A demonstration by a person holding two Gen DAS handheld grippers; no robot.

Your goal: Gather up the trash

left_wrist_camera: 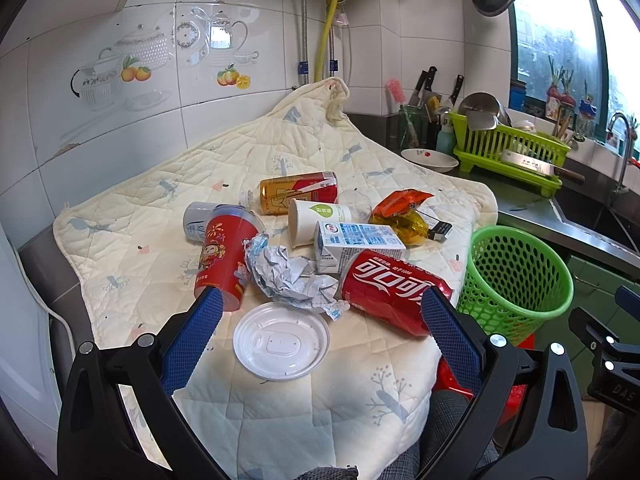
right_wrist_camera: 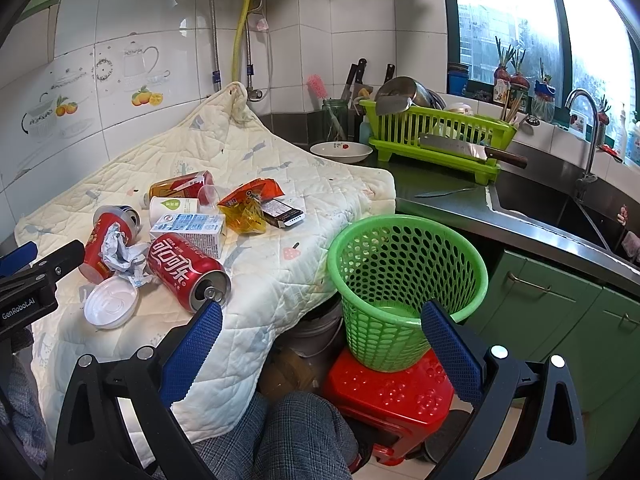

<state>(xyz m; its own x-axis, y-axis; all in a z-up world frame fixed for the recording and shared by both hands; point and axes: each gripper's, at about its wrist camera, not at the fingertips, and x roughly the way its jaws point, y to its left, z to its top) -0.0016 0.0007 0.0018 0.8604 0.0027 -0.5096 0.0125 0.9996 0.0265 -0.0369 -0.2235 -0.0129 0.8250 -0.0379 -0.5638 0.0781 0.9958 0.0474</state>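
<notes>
Trash lies on a quilted cloth (left_wrist_camera: 304,400): a red cola can (left_wrist_camera: 390,288) on its side, crumpled paper (left_wrist_camera: 288,276), a white plastic lid (left_wrist_camera: 281,341), a red cup (left_wrist_camera: 224,256), a milk carton (left_wrist_camera: 356,242), a paper cup (left_wrist_camera: 312,218), a tea bottle (left_wrist_camera: 296,192) and snack wrappers (left_wrist_camera: 400,212). My left gripper (left_wrist_camera: 320,316) is open and empty, above the lid. My right gripper (right_wrist_camera: 322,322) is open and empty, between the cola can (right_wrist_camera: 184,272) and the green mesh bin (right_wrist_camera: 404,276). The bin stands on a red stool (right_wrist_camera: 392,392).
A green dish rack (right_wrist_camera: 436,136) with a cleaver, a white bowl (right_wrist_camera: 340,151), knives in a jar and a steel sink (right_wrist_camera: 560,208) with a tap are on the dark counter at the right. Green cabinets stand below. A person's leg (right_wrist_camera: 304,436) is at the bottom.
</notes>
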